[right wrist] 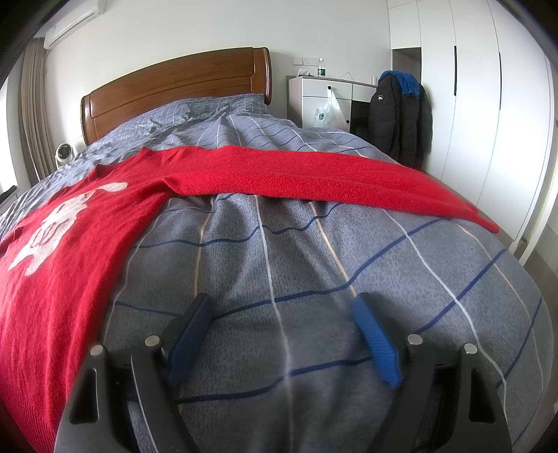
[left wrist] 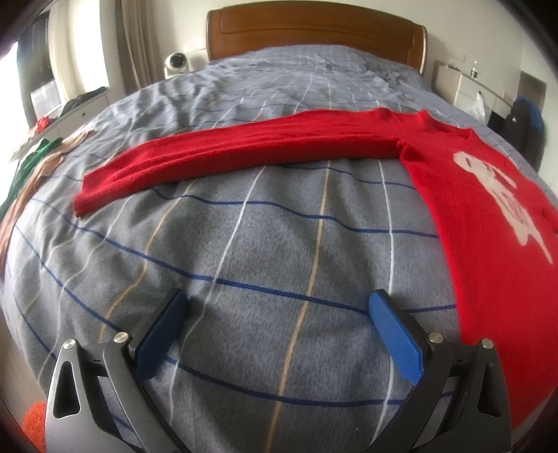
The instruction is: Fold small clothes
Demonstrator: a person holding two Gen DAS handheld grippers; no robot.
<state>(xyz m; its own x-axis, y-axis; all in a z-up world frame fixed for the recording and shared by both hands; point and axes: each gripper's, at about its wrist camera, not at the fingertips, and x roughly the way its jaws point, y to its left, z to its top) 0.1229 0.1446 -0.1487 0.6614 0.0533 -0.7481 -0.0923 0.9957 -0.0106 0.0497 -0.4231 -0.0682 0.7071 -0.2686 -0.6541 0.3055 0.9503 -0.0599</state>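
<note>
A red sweater (left wrist: 488, 216) with a white print lies flat and face up on the grey checked bed cover (left wrist: 265, 244). In the left wrist view its left sleeve (left wrist: 226, 153) stretches out to the left. In the right wrist view the sweater body (right wrist: 62, 251) is at the left and its other sleeve (right wrist: 331, 181) stretches right toward the bed edge. My left gripper (left wrist: 279, 306) is open and empty over bare cover, below the sleeve. My right gripper (right wrist: 282, 306) is open and empty over bare cover, below the other sleeve.
A wooden headboard (left wrist: 314, 31) stands at the far end. Other clothes (left wrist: 38, 156) lie at the bed's left edge. A white cabinet (right wrist: 324, 97) and a black jacket (right wrist: 401, 115) stand to the right of the bed. A small white fan (left wrist: 178, 62) sits by the headboard.
</note>
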